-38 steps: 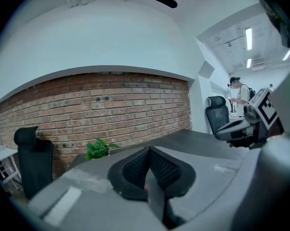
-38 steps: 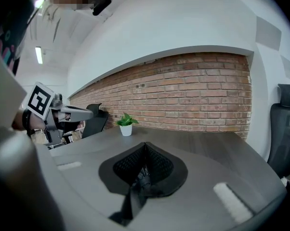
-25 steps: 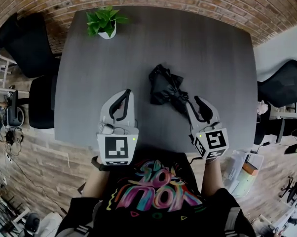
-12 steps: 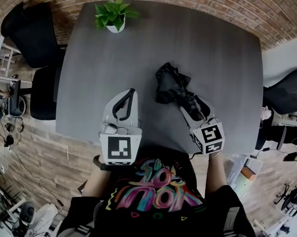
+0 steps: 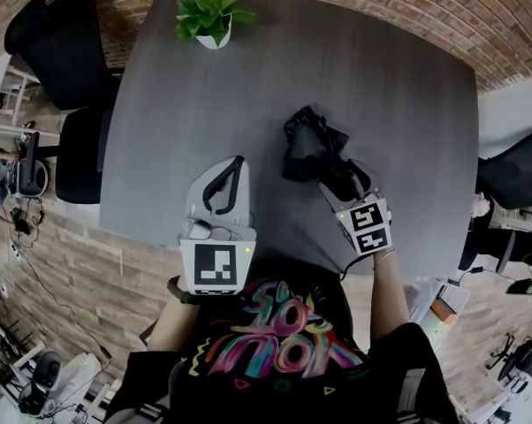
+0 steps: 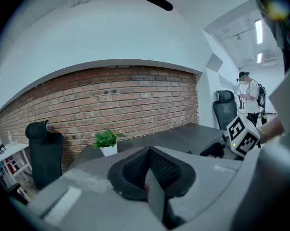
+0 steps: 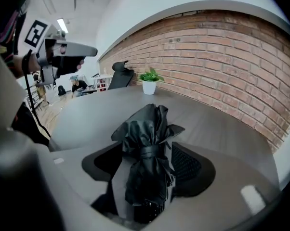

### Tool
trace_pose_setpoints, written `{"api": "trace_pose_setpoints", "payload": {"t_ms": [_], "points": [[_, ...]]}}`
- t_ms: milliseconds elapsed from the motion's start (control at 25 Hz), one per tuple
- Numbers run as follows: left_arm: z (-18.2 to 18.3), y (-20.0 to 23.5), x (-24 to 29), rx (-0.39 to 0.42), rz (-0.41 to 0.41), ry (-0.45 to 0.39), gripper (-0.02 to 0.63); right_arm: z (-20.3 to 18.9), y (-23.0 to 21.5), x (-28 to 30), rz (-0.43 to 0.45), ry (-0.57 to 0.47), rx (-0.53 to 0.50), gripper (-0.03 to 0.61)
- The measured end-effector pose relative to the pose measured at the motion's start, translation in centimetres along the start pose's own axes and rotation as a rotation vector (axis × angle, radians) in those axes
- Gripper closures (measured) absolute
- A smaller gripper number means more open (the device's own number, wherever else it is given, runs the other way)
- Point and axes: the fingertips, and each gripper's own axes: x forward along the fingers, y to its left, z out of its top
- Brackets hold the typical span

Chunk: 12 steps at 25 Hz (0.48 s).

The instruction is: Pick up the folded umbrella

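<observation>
The folded black umbrella (image 5: 308, 144) lies on the dark grey table (image 5: 390, 78), right of centre, its strap wrapped round the middle. My right gripper (image 5: 350, 182) points steeply down over the umbrella's near end. In the right gripper view the umbrella (image 7: 147, 134) lies lengthwise between the jaws of my right gripper (image 7: 147, 165), which are opening; the pads stand off its sides. My left gripper (image 5: 231, 173) hovers over the table's near left part, apart from the umbrella. Seen from its own view, the left gripper (image 6: 150, 170) is shut with nothing in it.
A potted green plant (image 5: 211, 25) stands at the table's far left edge. Black office chairs sit left (image 5: 58, 51) and right (image 5: 518, 170) of the table. A brick wall runs behind it. The table's near edge is just under both grippers.
The right gripper has sunk and slid forward over the umbrella's near end, and its jaws have spread wider. The left gripper has stayed where it was.
</observation>
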Motion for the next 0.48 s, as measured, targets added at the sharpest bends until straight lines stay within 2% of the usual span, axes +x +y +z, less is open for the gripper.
{"api": "trace_pose_setpoints", "payload": {"t_ms": [480], "points": [[-0.4, -0.1, -0.1, -0.003, 0.011, 0.014, 0.614, -2.0, -0.6, 4.0, -0.002, 0.109, -0.131, 0.258]]}}
